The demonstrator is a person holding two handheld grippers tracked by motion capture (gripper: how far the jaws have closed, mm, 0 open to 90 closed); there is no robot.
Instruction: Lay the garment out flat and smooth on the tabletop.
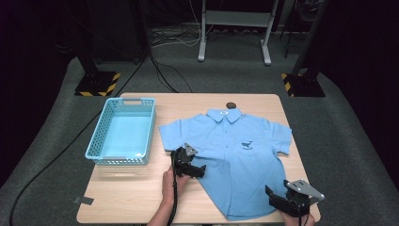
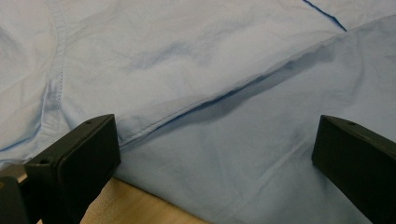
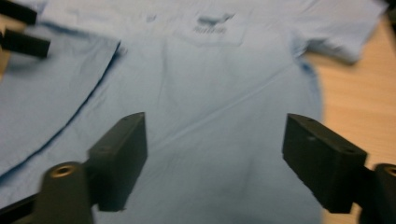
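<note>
1. Shirt (image 1: 235, 155) — lying flat, front up, on the surface (image 1: 131, 188), spread ready for folding.
2. Left gripper (image 1: 200, 168) — you are holding it wide open at the shirt's side edge, gripping nothing.
3. Right gripper (image 1: 275, 197) — you are hovering it at the hem, open and empty.
4. Basket (image 1: 96, 136) — standing beside the shirt.

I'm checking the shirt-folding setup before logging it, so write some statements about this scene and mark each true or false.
1. The blue shirt lies spread on the table. True.
2. The basket holds a folded towel. False: it is empty.
3. The left gripper has open jaws at the shirt's side edge. True.
4. The right gripper is clamped on the collar. False: it sits near the hem, jaws open, nothing between them.
5. The basket stands left of the shirt. True.
</note>
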